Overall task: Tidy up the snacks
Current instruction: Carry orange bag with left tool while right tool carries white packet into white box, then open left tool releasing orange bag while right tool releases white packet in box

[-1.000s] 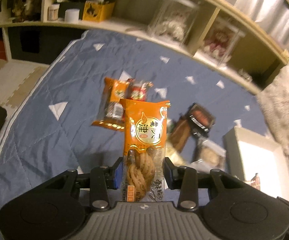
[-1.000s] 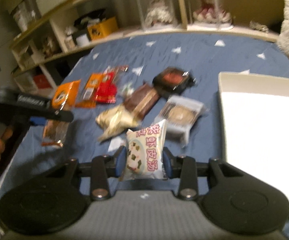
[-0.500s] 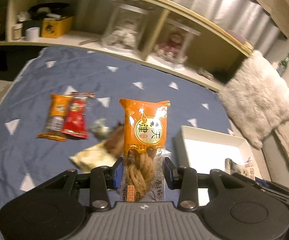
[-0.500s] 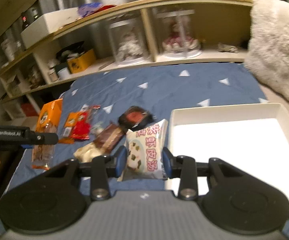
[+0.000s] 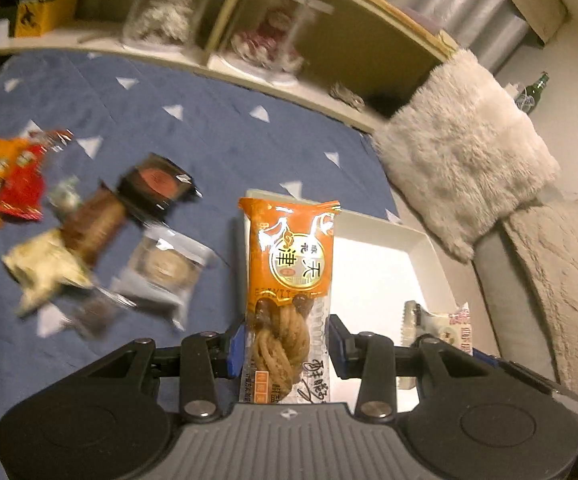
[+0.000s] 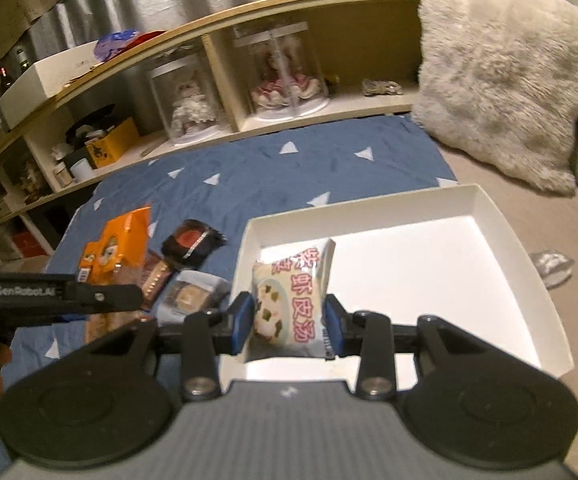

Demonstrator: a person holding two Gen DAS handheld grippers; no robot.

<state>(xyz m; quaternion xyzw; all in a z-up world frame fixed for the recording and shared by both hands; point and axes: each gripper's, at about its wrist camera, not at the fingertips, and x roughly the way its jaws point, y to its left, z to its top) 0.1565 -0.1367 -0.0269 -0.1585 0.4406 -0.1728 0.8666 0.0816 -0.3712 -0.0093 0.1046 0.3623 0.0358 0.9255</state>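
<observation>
My left gripper [image 5: 287,350] is shut on a tall orange packet of twisted dough [image 5: 291,276], held upright at the left edge of the white tray [image 5: 425,240]. My right gripper [image 6: 289,326] is shut on a white soup packet with pink writing [image 6: 295,300], held over the near left part of the white tray [image 6: 485,208]. In the right wrist view the left gripper's arm [image 6: 61,294] reaches in from the left with the orange packet [image 6: 123,240]. The soup packet [image 5: 449,326] shows at the lower right in the left wrist view.
Several loose snacks lie on the blue quilt [image 5: 193,128]: a dark round-window packet [image 5: 155,182], a brown bar [image 5: 93,226], a clear cake packet [image 5: 167,270], a pale crumpled bag [image 5: 45,272], red and orange bars [image 5: 13,182]. A fluffy cushion [image 6: 505,76] and wooden shelves [image 6: 249,56] lie behind.
Both grippers have swung to the right with their packets. The tray now lies under the soup packet, and the orange packet has reached the tray's left edge. The loose snacks have slid left in view.
</observation>
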